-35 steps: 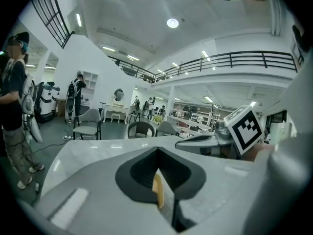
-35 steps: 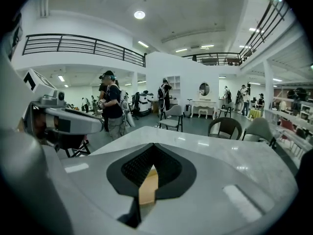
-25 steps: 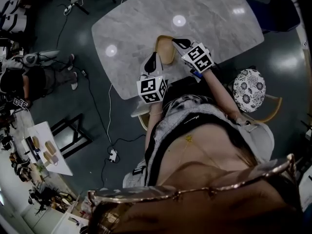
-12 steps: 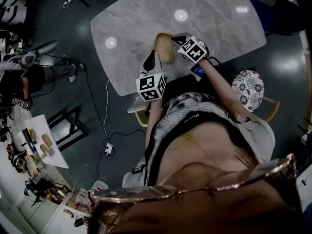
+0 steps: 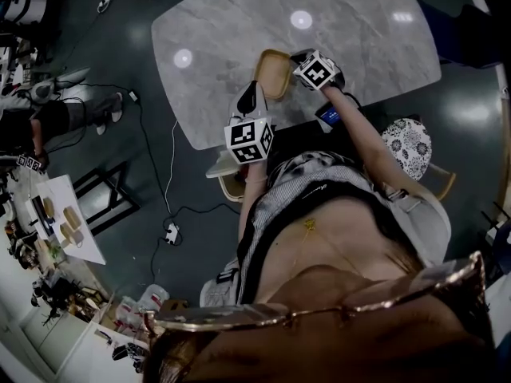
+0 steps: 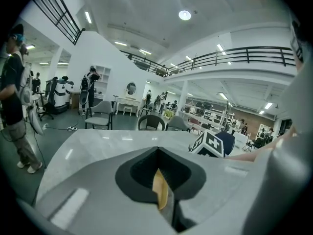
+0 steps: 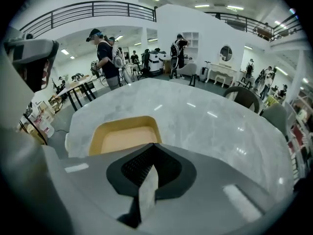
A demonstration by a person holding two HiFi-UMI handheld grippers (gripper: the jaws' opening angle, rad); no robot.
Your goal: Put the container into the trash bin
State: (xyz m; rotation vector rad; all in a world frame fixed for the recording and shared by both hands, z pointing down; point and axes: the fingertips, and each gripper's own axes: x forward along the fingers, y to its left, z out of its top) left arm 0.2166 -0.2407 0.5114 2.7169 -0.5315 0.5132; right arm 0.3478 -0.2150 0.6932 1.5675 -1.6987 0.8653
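Observation:
A shallow tan container (image 5: 274, 72) (image 7: 126, 136) lies on the grey marble table (image 5: 367, 30), near its front edge. My left gripper (image 5: 254, 90) sits at the container's left rim. Its jaws are closed and a tan sliver of the container (image 6: 160, 190) shows between them. My right gripper (image 5: 302, 56) is at the container's right side, over the table. It is shut, and only marble shows in the slit between its jaws (image 7: 146, 192). The container lies just ahead and left of its tips. No trash bin is in view.
A stool with a flower-patterned cushion (image 5: 407, 142) stands right of the person. A chair (image 5: 227, 183) is tucked under the table's near edge. A blue-lit device (image 5: 329, 116) lies by the right forearm. Cables (image 5: 172, 214) trail over the floor at left. People (image 7: 105, 58) stand beyond the table.
My right gripper has moved farther over the table, along the container's right side. The left gripper has stayed at the container's left rim.

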